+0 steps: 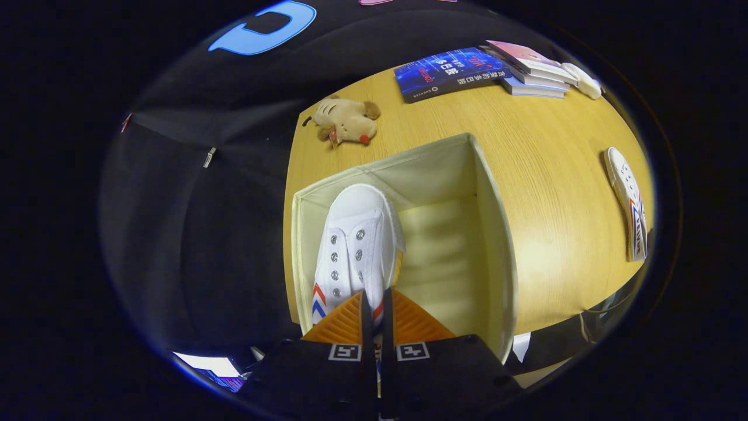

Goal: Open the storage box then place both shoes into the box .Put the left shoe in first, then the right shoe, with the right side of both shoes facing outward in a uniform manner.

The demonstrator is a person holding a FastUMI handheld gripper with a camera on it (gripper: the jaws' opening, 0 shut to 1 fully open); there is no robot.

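Shoe number one, a white canvas sneaker [356,245] with red and blue chevrons on its side, hangs from your gripper [377,304] inside the open storage box [497,234]. Your two fingers are nearly closed and clamp the heel end of the sneaker between them; its toe points away from you, toward the far wall of the box. The sneaker sits along the box's left wall, and the cream floor of the box lies bare to its right. You cannot tell from this view whether the sole touches the floor.

The box stands on a wooden table [549,193], near its left edge. The second white sneaker [628,202] lies on the table well apart from the box, off to the right. Beyond the box, a small plush toy [346,121] rests near the table's far left corner. Farther right, a blue book [447,73] lies flat beside a short stack of books [534,73], with a small white object [584,80] just past them.
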